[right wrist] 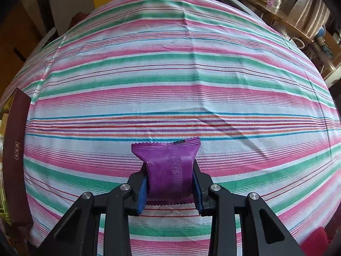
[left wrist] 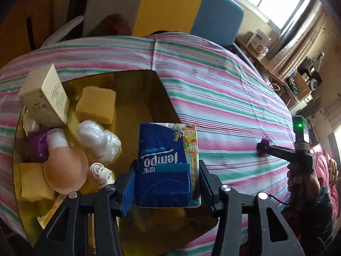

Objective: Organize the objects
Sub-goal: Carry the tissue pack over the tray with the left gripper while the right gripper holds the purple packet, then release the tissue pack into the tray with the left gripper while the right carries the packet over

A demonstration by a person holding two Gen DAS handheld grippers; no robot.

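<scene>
The left gripper (left wrist: 168,183) has its fingers clenched on the sides of a blue Tempo tissue pack (left wrist: 168,166), which stands between them with its long axis running straight ahead along the fingers. Directly below and beyond the fingertips opens the gold box (left wrist: 136,81), so the pack hangs over its free right-hand part. To the left of the fingers the box already holds a peach round thing (left wrist: 66,170), a white fluffy bundle (left wrist: 98,140), two yellow sponges (left wrist: 96,104) and, farthest, a cream carton (left wrist: 44,98) tilted against the rim.

The right gripper (right wrist: 169,183) has its fingers closed on a purple snack packet (right wrist: 168,164), pinched at its middle, long axis pointing forward, low over the striped cloth (right wrist: 181,74) covering the counter. The box's edge lies far to the left of these fingers, so the left hand is clearly nearer; its move is probably a short lowering and release.
</scene>
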